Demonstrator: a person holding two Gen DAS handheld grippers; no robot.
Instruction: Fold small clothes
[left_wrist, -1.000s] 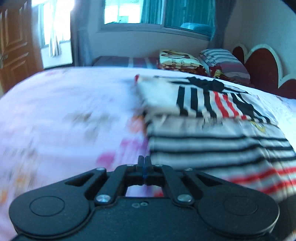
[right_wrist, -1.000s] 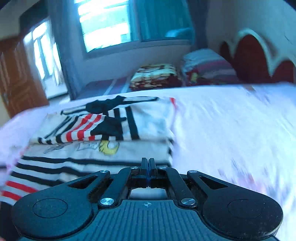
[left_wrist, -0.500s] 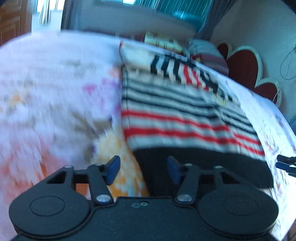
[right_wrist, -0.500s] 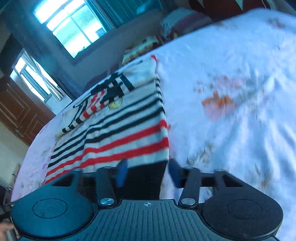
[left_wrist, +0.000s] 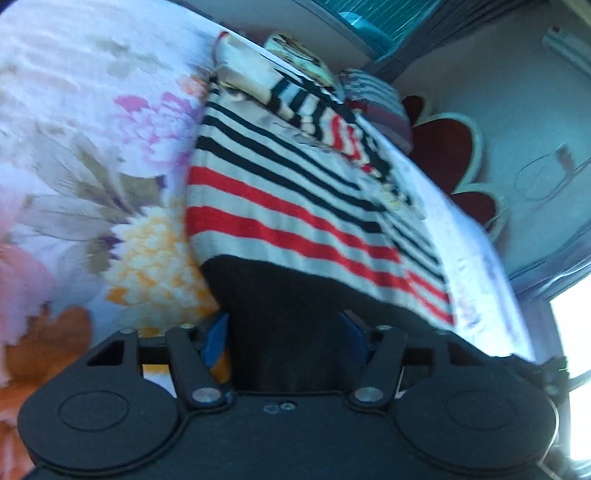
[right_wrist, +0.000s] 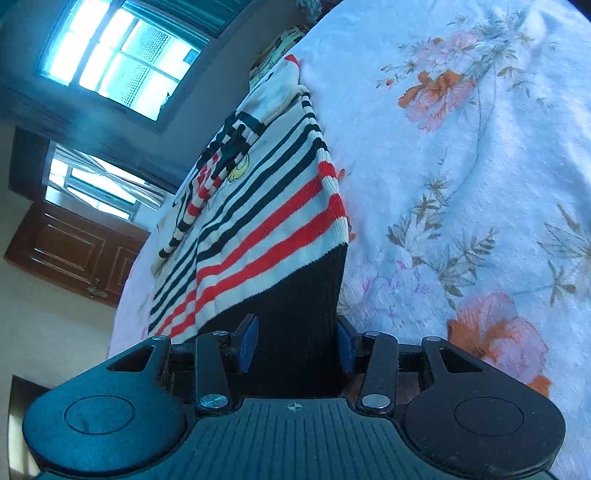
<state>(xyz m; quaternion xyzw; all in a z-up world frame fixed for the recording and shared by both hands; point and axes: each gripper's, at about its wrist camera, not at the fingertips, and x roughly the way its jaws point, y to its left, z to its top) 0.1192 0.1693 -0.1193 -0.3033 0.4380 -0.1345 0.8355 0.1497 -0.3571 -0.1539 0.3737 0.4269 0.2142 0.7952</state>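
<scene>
Left tool (left_wrist: 284, 338) just opened, astride striped sweater (left_wrist: 295, 206) hem | right tool (right_wrist: 295, 343) parted, likewise astride

One striped garment (left_wrist: 280, 206); two pillows (left_wrist: 376, 99).

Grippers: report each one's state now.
Left gripper: open, sweater hem between its fingers.
Right gripper: open, hem between its fingers.

Both grippers are matte black: left gripper (left_wrist: 286, 332) and right gripper (right_wrist: 297, 345) carry blue-padded fingers (right_wrist: 246, 343), silver screws, round embossed discs; the right's housing is ribbed.
</scene>
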